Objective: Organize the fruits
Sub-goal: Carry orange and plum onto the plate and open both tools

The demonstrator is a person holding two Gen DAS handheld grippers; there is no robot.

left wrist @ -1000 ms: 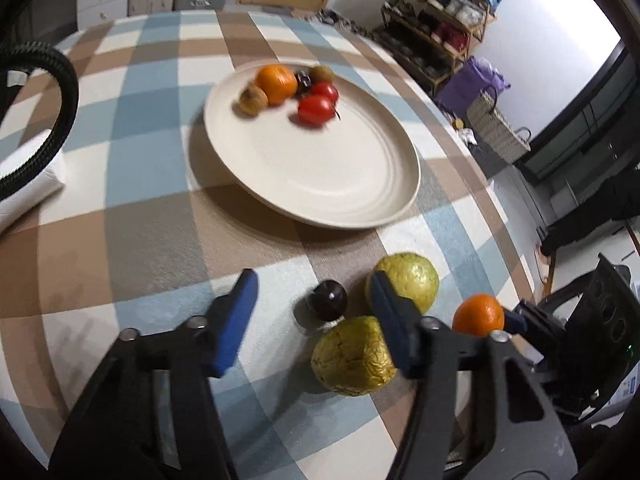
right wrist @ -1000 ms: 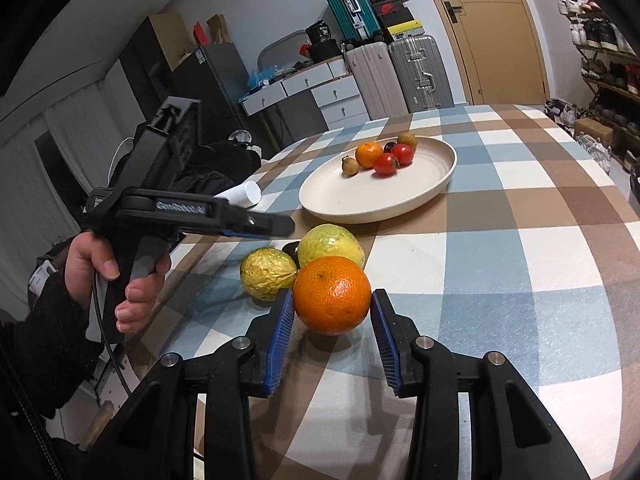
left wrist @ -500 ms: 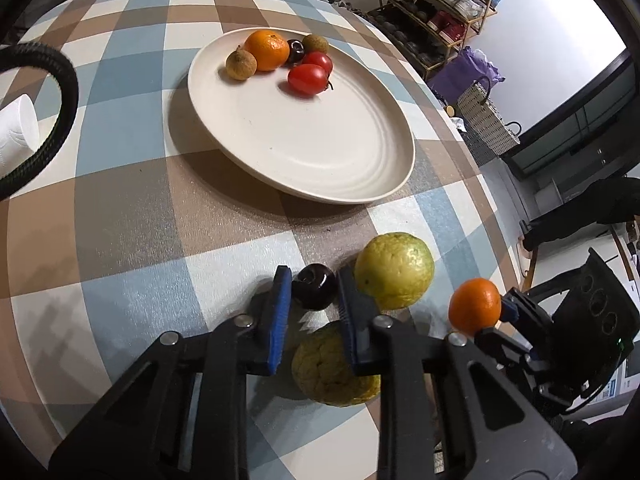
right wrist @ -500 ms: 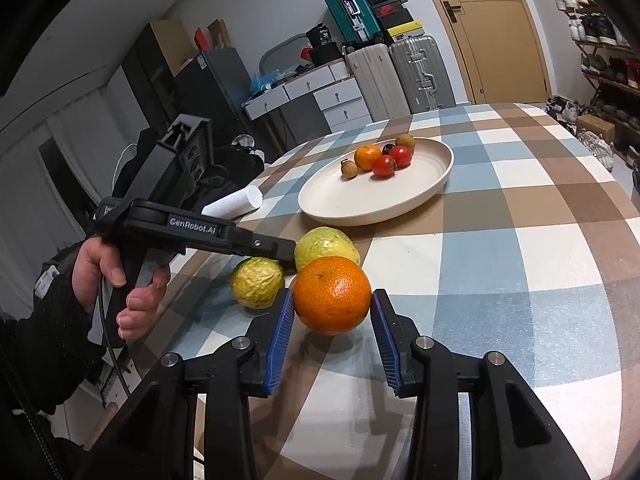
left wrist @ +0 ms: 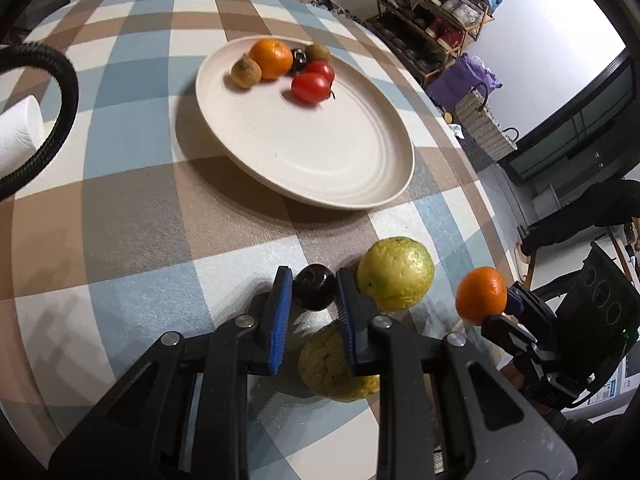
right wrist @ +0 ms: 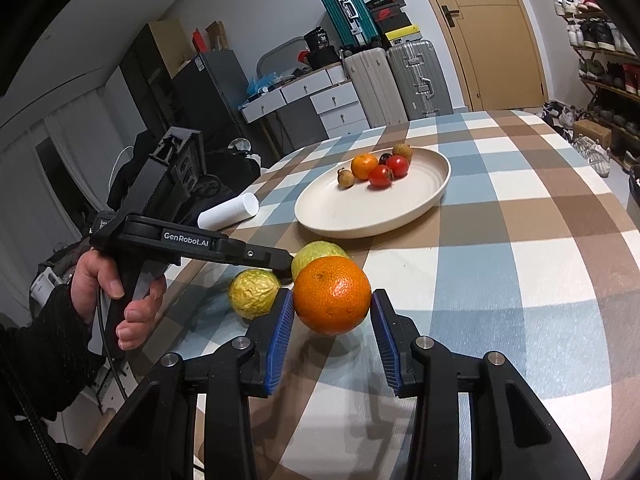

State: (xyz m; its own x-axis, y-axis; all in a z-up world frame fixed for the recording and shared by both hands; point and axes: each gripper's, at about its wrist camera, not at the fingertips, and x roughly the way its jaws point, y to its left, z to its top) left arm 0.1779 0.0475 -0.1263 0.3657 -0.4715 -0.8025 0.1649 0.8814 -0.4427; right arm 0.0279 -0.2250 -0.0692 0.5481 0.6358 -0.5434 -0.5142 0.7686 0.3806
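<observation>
My left gripper is shut on a small dark plum, held just above the checked tablecloth. Right of it lies a smooth green guava, and below it a wrinkled yellow fruit partly hidden by the fingers. My right gripper is shut on an orange, lifted off the table; that orange also shows in the left wrist view. The cream plate beyond holds another orange, two red tomatoes, a brown fruit and two smaller fruits.
A white paper roll lies left of the plate. A hand holds the left gripper beside the guava and wrinkled fruit. Suitcases, drawers and a shoe rack stand past the table's far edge.
My left gripper went from open around the dark plum to shut on it, and has lifted it slightly. The right gripper stays shut on the orange, barely moved.
</observation>
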